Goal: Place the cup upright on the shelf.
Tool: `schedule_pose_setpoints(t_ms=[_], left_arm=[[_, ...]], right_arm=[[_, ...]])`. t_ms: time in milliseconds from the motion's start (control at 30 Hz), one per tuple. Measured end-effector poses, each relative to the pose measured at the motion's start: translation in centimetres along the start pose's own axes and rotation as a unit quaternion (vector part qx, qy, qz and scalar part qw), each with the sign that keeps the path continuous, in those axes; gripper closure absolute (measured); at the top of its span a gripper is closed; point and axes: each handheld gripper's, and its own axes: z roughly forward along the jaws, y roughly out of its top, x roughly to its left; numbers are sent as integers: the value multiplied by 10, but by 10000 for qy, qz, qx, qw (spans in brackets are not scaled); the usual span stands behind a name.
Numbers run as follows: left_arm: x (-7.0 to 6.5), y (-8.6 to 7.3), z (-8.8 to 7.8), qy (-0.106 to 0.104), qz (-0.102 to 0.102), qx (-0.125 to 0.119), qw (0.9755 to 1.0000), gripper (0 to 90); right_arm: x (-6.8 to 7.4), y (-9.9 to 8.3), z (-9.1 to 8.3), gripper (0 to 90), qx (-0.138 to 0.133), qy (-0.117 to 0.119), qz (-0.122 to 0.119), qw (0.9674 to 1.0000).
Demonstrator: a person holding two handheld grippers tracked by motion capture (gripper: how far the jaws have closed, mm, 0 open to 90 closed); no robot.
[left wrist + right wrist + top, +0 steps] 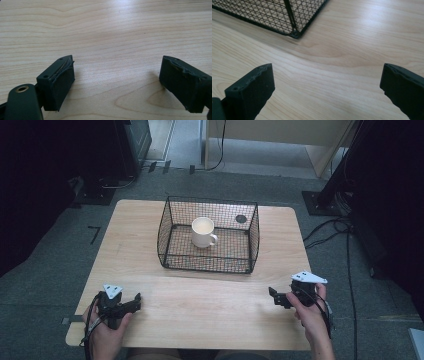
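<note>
We had both the left gripper (136, 298) and right gripper (273, 295) wide open, holding nothing, well short of the wire basket (172, 251) walling in the white mug (202, 232).

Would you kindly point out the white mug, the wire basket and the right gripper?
white mug (202, 233), high view, on its side wall.
wire basket (209, 266), high view, on its near wall.
right gripper (273, 294), high view, between its open jaws.
</note>
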Motion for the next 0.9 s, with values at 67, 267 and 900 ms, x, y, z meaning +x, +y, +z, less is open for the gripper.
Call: schedule_pose_setpoints(t_ms=[67, 267, 900], left_arm=[[0, 0, 0, -1, 1, 1, 10000, 131], [0, 0, 0, 0, 0, 0, 10000, 132], [0, 0, 0, 0, 2, 2, 10000, 132]], right_arm=[[-5, -4, -1, 0, 25, -43, 58, 10000], [-19, -21, -2, 0, 104, -217, 191, 9995], [-49, -64, -7, 0, 335, -520, 619, 9962]])
